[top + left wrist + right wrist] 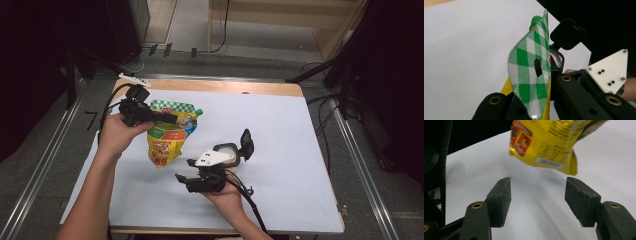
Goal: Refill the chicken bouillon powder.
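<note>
Left tool (167, 118) is clamped on the green-checked top seal of the yellow pouch (169, 140), which hangs clear above the white table (290, 130). My right tool (537, 198) waits with jaws spread wide, just below the pouch's bottom corner. Judging the next move, I would steady that swinging bottom edge squarely between the pads (503, 200) before tipping the spout (535, 20) toward the open jar (227, 152).

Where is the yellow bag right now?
In the high view, the yellow bag hangs over the table's left half, its checked top pinched by the left gripper, left of the open container.
</note>
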`<action>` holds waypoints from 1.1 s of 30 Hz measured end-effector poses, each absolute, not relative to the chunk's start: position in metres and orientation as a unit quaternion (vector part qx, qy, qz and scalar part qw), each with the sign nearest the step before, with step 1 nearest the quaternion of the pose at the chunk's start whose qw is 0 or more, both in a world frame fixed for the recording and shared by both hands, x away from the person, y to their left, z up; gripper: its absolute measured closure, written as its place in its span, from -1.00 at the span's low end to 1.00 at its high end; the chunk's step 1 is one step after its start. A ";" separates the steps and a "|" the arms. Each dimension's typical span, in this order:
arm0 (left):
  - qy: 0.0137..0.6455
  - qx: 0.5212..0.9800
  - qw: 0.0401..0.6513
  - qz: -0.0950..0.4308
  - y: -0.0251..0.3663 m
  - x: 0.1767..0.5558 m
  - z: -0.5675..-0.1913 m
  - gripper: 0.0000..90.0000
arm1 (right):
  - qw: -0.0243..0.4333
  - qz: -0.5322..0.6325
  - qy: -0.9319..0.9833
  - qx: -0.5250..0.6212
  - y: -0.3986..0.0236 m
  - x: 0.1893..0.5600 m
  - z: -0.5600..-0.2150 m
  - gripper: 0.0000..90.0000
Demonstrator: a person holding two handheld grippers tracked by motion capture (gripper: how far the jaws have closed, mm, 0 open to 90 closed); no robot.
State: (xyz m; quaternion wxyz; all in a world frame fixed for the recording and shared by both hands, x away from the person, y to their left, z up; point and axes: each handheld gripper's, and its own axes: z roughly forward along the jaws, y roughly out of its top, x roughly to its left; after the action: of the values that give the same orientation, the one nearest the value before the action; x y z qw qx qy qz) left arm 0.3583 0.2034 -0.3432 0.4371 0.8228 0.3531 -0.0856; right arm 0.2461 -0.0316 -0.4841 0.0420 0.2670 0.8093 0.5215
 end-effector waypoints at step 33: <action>0.374 0.803 0.457 -0.075 0.199 0.392 -0.368 0.75 | 0.046 0.524 0.804 0.275 -0.045 0.245 -0.475 -0.13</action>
State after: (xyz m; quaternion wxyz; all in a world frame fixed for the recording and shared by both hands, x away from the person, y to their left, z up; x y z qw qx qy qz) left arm 0.3922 0.1993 -0.3680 0.4574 0.8035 0.3737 -0.0749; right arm 0.2450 -0.0449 -0.4753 0.0463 0.2754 0.8044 0.5244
